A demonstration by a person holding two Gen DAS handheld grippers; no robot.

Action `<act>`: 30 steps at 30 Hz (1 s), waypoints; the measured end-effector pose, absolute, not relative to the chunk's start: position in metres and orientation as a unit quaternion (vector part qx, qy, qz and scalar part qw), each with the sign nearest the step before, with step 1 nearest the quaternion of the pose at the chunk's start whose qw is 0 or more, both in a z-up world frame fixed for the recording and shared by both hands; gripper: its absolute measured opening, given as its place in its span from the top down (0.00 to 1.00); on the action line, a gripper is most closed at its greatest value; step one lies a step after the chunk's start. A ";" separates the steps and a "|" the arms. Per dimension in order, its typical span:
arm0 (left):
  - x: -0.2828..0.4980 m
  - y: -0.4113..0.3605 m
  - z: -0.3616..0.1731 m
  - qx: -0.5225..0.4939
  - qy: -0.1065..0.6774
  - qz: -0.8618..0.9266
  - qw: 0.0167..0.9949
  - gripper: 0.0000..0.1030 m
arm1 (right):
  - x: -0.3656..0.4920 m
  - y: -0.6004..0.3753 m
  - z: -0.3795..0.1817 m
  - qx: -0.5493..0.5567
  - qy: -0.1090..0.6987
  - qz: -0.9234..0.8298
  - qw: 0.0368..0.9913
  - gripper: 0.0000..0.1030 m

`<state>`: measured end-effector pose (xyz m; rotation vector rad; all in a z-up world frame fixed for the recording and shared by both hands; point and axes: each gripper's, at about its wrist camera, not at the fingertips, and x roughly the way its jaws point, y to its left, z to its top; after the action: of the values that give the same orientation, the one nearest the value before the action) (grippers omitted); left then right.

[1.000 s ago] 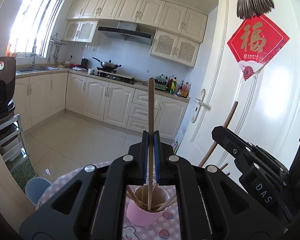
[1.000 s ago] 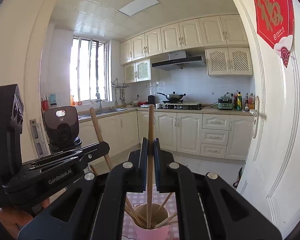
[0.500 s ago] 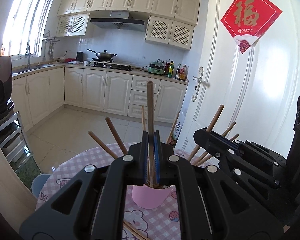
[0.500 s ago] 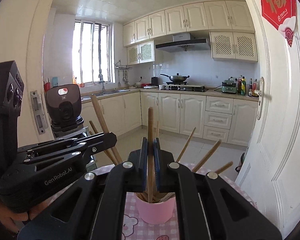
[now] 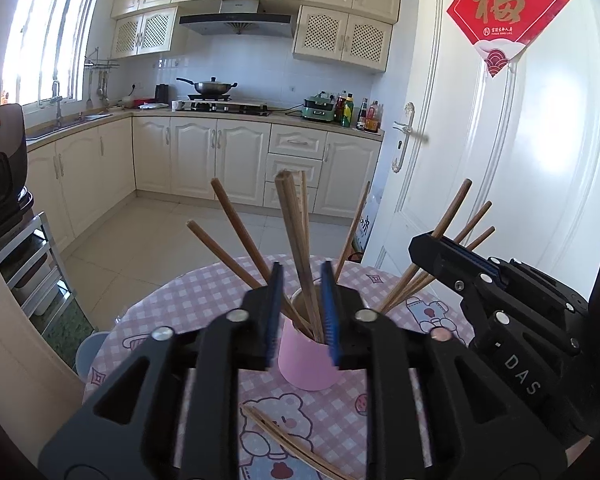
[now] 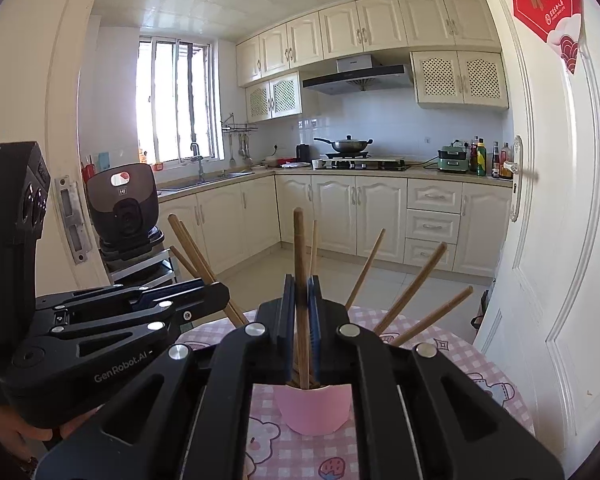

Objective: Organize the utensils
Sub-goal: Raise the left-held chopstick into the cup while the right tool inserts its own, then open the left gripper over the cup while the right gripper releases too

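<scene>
Wooden chopsticks stand fanned out in a pink cylindrical cup, which sits upright on the round desk with the pink-and-white checked, bear-printed cloth.

We observe the following from the left wrist view:
- The left hand-held gripper has its jaws apart, one on either side of the cup's rim. A brown chopstick rises between the blue pads without touching either pad, its lower end inside the cup.
- Two loose wooden chopsticks lie flat on the cloth, near side of the cup.
- The right hand-held gripper enters from the right, beside the cup, with chopstick ends showing past its tip.

We observe the following from the right wrist view:
- The right hand-held gripper is closed on a single upright brown chopstick, clamped between its blue pads. The lower end of this chopstick reaches into the pink cup, directly below the jaws.
- The left hand-held gripper lies to the left of the cup, at about rim height.
- Further chopsticks lean out of the cup toward the right.

Beyond the desk lies a kitchen with cream cabinets; a white door stands at the right.
</scene>
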<state>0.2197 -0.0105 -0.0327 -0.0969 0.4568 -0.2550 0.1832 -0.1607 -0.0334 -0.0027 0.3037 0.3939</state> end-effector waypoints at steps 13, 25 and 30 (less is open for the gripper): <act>0.187 -0.001 -0.022 -0.051 0.199 -0.109 0.973 0.30 | 0.166 -0.174 -0.030 0.025 0.147 0.184 0.972 0.57; 0.127 0.012 -0.026 -0.006 0.176 -0.079 0.981 0.16 | 0.123 -0.166 -0.030 0.012 0.140 0.200 0.970 0.46; 0.108 0.031 -0.033 -0.028 0.180 -0.068 0.981 0.13 | 0.110 -0.160 -0.038 0.006 0.149 0.208 0.967 0.44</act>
<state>0.1081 0.0311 -0.0330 -0.0561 0.3623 -0.1376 0.1096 -0.1605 -0.0381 0.0122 0.3011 0.4197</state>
